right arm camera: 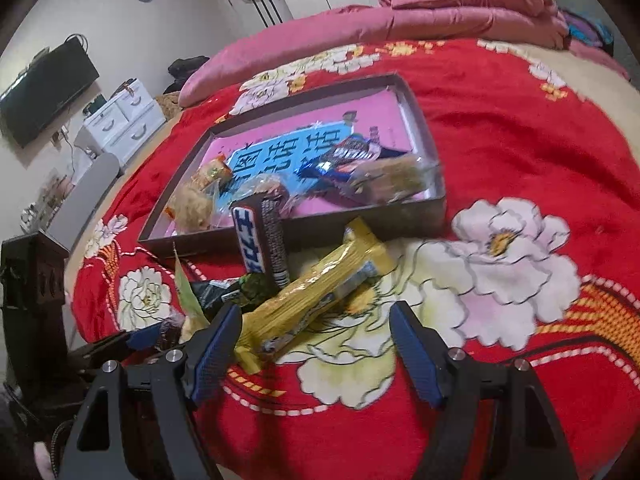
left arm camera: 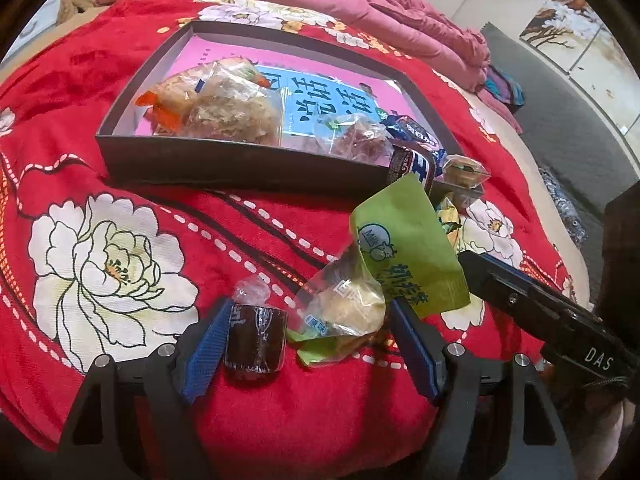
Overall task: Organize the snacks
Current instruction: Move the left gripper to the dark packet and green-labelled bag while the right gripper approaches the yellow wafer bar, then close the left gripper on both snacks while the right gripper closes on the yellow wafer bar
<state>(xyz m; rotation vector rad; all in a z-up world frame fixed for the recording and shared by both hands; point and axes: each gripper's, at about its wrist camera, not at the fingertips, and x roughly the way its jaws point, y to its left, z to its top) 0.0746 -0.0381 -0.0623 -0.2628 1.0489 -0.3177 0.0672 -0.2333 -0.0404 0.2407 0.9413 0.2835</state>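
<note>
Red flowered blanket (left arm camera: 120,92) all over the bed, with a dark shallow box (left arm camera: 224,158) sitting on it toward 12 o'clock from both grippers. Pink and blue printed bottom inside the box, already partly loaded: a clear bag of pale flaky snacks (left arm camera: 236,114) at the box's 9 o'clock end, a small clear packet with something reddish (left arm camera: 356,138) near its front wall, a blue wrapper (left arm camera: 412,128) just beyond that.

Left gripper (left arm camera: 308,344) tilted down over the blanket, fingers spread wide, nothing pinched. Between them: a small round chocolate-brown snack in clear wrap (left arm camera: 256,338), right against the left finger (left arm camera: 210,344), and a clear packet with a pale pastry (left arm camera: 344,304) closer to the right finger. Can't tell for sure whether either pad actually touches. Green pouch (left arm camera: 404,248) standing up just behind the pastry at 1 o'clock. Brown chocolate bar (left arm camera: 412,164) leaning over the box's front edge, and a small clear tub with a yellowish cake (left arm camera: 464,174) at the box's right corner.

Right gripper (right arm camera: 316,344) also aimed down, fingers wide apart, gripping nothing. Long yellow wrapped bar (right arm camera: 316,292) lying diagonally between them, lower end next to the left finger (right arm camera: 216,352), upper end pointing to 1 o'clock toward the box. Same chocolate bar propped against the box at 11 o'clock. Bit blurry on this side.
</note>
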